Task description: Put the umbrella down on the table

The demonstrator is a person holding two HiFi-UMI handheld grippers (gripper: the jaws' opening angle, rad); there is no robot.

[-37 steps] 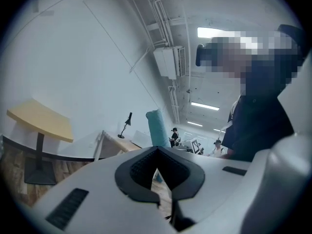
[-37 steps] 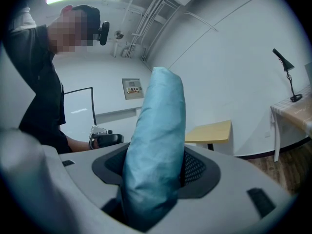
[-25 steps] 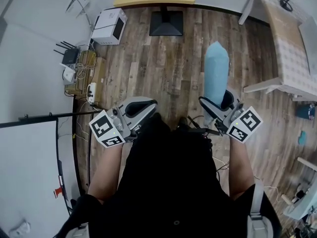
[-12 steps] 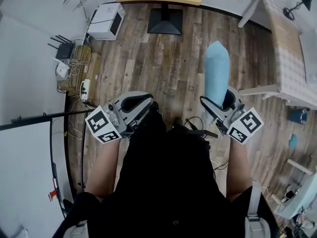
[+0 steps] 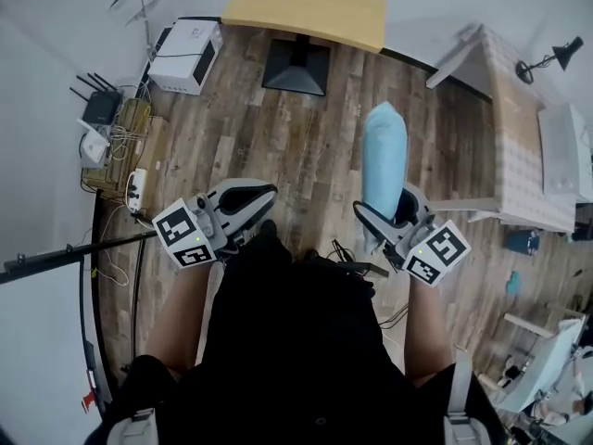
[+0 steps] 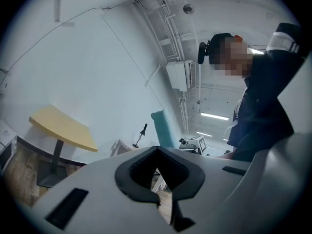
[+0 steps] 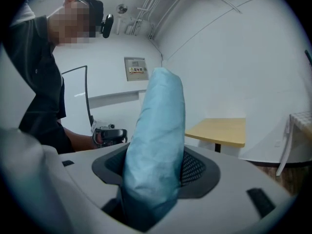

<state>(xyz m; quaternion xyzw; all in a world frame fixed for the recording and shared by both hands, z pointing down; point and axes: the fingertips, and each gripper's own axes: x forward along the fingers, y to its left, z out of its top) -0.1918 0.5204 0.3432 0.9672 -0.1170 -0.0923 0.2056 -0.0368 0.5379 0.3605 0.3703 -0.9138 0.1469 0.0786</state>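
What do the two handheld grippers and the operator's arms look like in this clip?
Both the left gripper and right gripper have pale grey bodies, black-padded fingers and a white cube with black square markers. The person wears a black top, forearms uncovered.

umbrella (image 5: 384,160) drifted left; more yellow table (image 5: 310,3) shows.

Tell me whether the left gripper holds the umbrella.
No, the left gripper is shut and empty; the right gripper clamps the umbrella.

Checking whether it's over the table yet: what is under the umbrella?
Below the umbrella, the head view shows only wooden floor. The right gripper, shut on it, covers its lower end.
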